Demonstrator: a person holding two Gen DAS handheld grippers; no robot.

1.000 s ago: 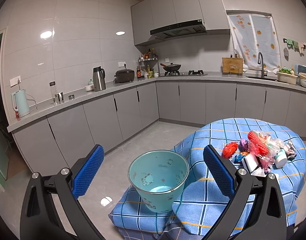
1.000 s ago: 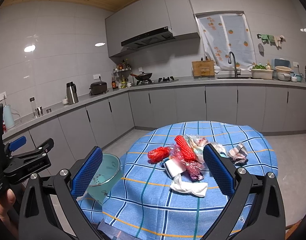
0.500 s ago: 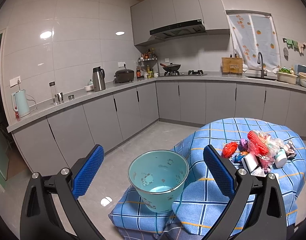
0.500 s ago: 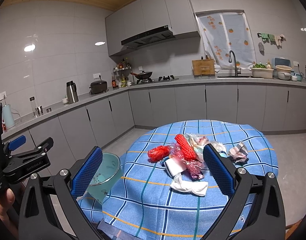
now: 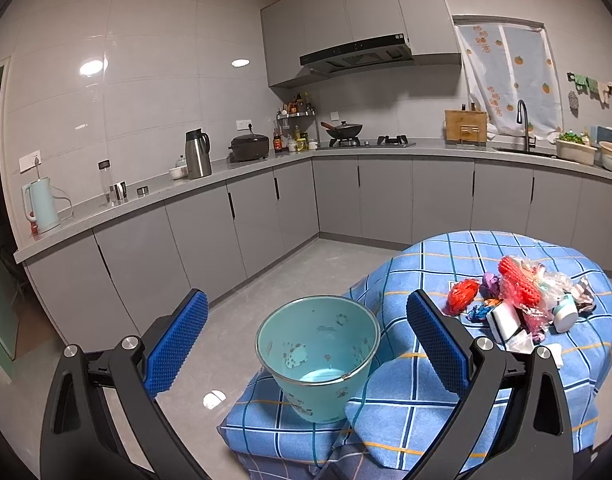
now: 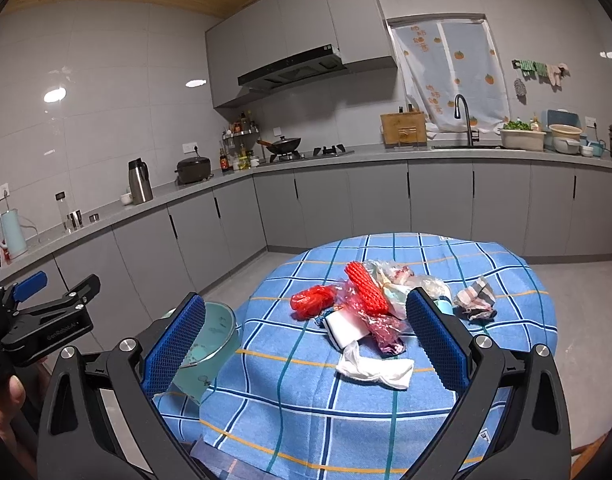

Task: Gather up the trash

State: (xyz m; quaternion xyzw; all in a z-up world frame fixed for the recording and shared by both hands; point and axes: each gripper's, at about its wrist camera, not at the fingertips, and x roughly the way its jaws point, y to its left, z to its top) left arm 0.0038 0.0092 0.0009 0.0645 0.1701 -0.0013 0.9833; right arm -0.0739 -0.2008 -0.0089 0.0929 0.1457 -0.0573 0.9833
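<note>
Right wrist view puts the trash pile point(image 6: 370, 308) dead centre, heaped in the middle of the round counter under its blue checked cloth point(image 6: 486, 360). Look at what's in it: a red mesh sleeve point(image 6: 365, 289) lying tilted across the top, a bunched red net point(image 6: 312, 300) just to its left, crinkled pink plastic point(image 6: 380, 326) beneath, a white block point(image 6: 344, 329) touching that plastic, and a crumpled white tissue point(image 6: 374, 368) nearest the camera. Off to the right, a little apart from the heap, sits a scrunched checked scrap point(image 6: 476, 300). The right gripper point(image 6: 304, 344) hangs in front of the pile with its jaws wide apart, holding nothing, blue pads facing each other on either side of the heap.

Over to the left wrist view: the teal bucket point(image 5: 318, 356) stands upright at the counter's near edge, on a fold of the cloth, open mouth up. The left gripper point(image 5: 306, 344) frames it, jaws spread wide and clear of the rim on both sides. The same trash sits well to the right of the bucket here. Behind it all, grey kitchen cabinets point(image 5: 242, 220) run along the wall, with a steel kettle point(image 5: 197, 154) on top.
</note>
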